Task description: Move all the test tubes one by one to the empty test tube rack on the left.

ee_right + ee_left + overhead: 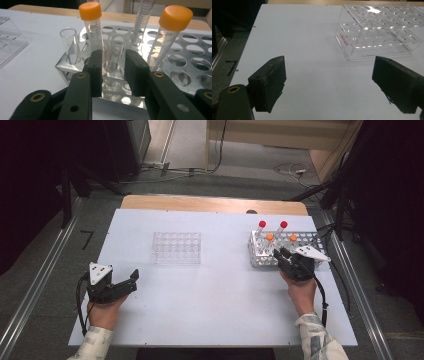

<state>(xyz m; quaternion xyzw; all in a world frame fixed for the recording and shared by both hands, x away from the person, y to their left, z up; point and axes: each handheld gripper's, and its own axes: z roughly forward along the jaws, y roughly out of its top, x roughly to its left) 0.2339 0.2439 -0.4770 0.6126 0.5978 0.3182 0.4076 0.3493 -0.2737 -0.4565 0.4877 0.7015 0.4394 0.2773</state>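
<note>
The right gripper is closing its two black jaws on either side of an uncapped clear tube standing in the metal rack, two orange-capped tubes flanking it.

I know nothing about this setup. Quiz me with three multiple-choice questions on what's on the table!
1. Where do the capped tubes stand?
A in a cardboard box
B in the metal rack
C in a drawer
2. How many orange caps are there?
A two
B four
C none
3. How are the left gripper jaws?
A clamped on a tube
B shut tight
C wide open, nothing between

Answers:
1 B, since the tubes rise from the rack's holes.
2 A, since two orange tops show beside two red ones.
3 C, since bare tabletop shows between the jaws.
</note>
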